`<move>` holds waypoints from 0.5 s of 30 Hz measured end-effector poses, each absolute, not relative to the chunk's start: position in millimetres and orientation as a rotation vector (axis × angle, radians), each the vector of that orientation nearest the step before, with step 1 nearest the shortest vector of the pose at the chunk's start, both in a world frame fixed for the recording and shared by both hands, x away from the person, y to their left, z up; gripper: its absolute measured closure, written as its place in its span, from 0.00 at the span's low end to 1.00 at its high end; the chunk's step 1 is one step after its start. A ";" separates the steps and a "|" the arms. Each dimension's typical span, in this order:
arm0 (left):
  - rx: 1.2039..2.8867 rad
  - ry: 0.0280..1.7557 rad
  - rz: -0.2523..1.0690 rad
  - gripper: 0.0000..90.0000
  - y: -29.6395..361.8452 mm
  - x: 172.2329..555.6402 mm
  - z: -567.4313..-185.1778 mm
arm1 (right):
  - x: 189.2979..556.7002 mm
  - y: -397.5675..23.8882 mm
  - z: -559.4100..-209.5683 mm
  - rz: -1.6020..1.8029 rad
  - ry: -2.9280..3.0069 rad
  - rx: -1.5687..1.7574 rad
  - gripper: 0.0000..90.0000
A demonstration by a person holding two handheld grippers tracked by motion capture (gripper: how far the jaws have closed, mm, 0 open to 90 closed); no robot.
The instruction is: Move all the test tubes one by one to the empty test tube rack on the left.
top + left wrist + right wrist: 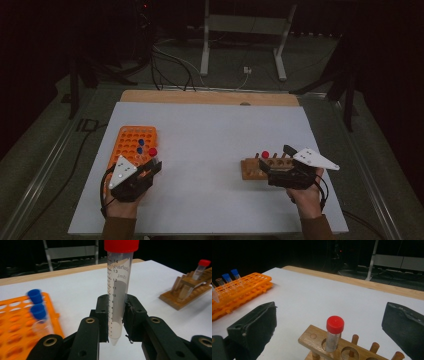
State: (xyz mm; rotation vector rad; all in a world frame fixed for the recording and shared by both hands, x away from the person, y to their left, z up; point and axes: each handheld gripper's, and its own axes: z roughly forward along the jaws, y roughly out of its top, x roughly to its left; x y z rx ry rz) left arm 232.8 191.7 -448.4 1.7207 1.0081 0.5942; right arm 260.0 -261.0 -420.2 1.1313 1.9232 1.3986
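Note:
My left gripper [117, 315] is shut on a clear tube with a red cap [117, 285], held upright with its pointed tip just below the jaws. In the high view this gripper [151, 165] sits at the near right corner of the orange rack [131, 141], which holds two blue-capped tubes [37, 307]. My right gripper [329, 325] stands wide open, one jaw on each side of the wooden rack [317, 340]. A second red-capped tube [334, 333] stands in that rack's end hole. From above, the right gripper [275, 159] rests at the wooden rack [252, 169].
The white board [210, 150] covers a wooden tabletop [200, 96] whose far edge shows. Cables and a metal stand [245, 40] lie on the dark floor beyond. The wooden rack has several free holes and pegs [374, 347].

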 end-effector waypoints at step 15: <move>1.734 1.074 0.669 0.84 219.6 226.1 -459.8 | 258.3 -261.7 -418.8 1.394 1.908 1.118 0.00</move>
